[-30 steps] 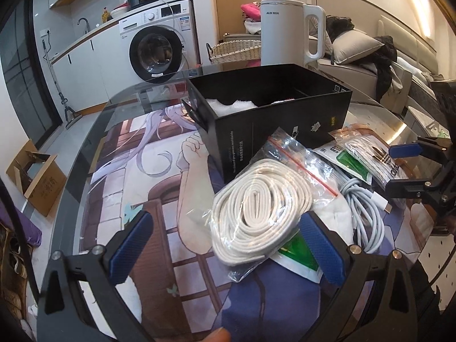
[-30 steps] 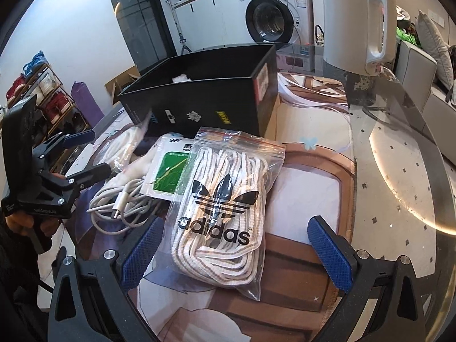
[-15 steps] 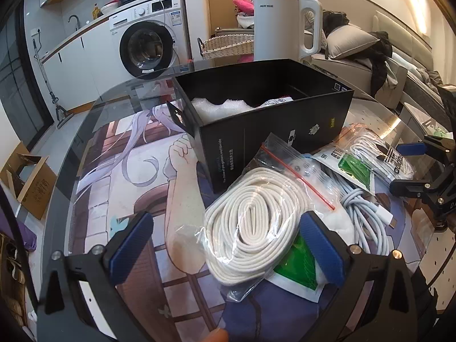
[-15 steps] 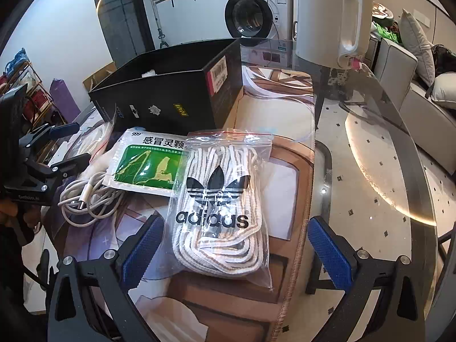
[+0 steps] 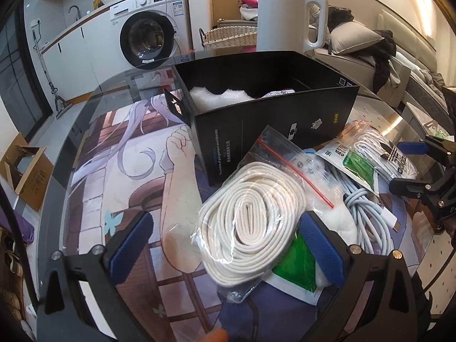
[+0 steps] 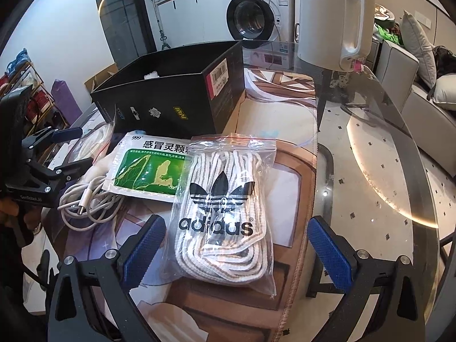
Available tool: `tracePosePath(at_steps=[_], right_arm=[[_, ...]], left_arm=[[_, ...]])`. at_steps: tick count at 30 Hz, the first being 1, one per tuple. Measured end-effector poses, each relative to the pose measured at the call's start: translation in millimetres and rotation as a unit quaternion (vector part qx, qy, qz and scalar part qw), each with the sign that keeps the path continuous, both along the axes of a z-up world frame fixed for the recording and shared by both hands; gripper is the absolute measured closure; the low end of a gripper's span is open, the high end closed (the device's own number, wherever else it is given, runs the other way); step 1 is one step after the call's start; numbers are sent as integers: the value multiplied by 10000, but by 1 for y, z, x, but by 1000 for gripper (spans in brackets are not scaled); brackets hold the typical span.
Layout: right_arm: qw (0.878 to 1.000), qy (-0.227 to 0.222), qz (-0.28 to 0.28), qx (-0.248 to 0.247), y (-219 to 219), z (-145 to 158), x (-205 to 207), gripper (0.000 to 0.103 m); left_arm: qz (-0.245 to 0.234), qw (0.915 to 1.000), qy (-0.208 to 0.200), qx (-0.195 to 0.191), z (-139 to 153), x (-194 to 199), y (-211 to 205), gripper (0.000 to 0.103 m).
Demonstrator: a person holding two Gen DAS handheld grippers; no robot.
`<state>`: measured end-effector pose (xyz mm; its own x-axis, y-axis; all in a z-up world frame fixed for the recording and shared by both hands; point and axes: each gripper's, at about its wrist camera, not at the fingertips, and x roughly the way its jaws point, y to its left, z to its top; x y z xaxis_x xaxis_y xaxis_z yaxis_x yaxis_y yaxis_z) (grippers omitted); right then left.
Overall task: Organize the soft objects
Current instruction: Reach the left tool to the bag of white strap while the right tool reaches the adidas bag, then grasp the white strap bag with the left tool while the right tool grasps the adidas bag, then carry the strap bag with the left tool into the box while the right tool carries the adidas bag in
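Clear zip bag of striped laces (image 6: pixel 225 219) printed "adidas", lying mid-surface between wide-open right gripper (image 6: pixel 236 248) fingers. Green "999" sachet (image 6: pixel 148 168) beside it. Open black cardboard box (image 5: pixel 273 119) holding white foam. Left gripper (image 5: pixel 228 245) fingers spread around clear bag of white laces (image 5: pixel 250 222).

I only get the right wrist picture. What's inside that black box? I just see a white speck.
Observer: The left wrist view looks into the black box: white foam padding lies at one end.
Operator: Is the other gripper holding anything?
Observer: No. The left gripper is open, a bag of white cord lying between its fingers.
Operator: Anything under that bag?
Observer: Another green packet pokes out beneath it.
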<state>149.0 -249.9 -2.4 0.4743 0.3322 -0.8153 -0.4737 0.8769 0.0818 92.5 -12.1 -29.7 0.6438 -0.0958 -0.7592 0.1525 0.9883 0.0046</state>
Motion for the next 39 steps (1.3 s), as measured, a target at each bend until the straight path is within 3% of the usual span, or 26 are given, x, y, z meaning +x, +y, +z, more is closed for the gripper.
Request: tracePosePath(at_steps=[3,5,8,10,13,15,19,30,39], right_arm=[[9999,-74,5,-95,2,0,0,7],[9999,-120,38,-76,3,1,-1,20],[9997,-184,132,-89,5,4,-3,39],[9996,-212,172,-103,7,4,-5,45],[9994,-254,211,-89,6,5,-9,52],[9993,-273,254,-86,5,6,-11,53],[9990,-318,307,-82,5,7,-17,55],[9986,-460,272,58,-1,14,-29,55],[9961,-801,248,279,-4,38,-39,55]], left_arm=[[15,9999,70,-104,-2,1,1,0],[-18,9998,82,-164,-3,1,1,2],[-178,9996,32,-217,-3,-3,-1,14],[-279,9994,-42,-219,-3,-6,-4,29],[-364,9988,-91,-306,-3,-11,-6,42],[-378,9985,-110,-373,-3,-13,-6,52],[-356,9985,-163,-373,-2,-17,-6,59],[-237,9982,-363,-410,8,-32,0,61],[-45,9963,-719,-459,31,-39,4,60]])
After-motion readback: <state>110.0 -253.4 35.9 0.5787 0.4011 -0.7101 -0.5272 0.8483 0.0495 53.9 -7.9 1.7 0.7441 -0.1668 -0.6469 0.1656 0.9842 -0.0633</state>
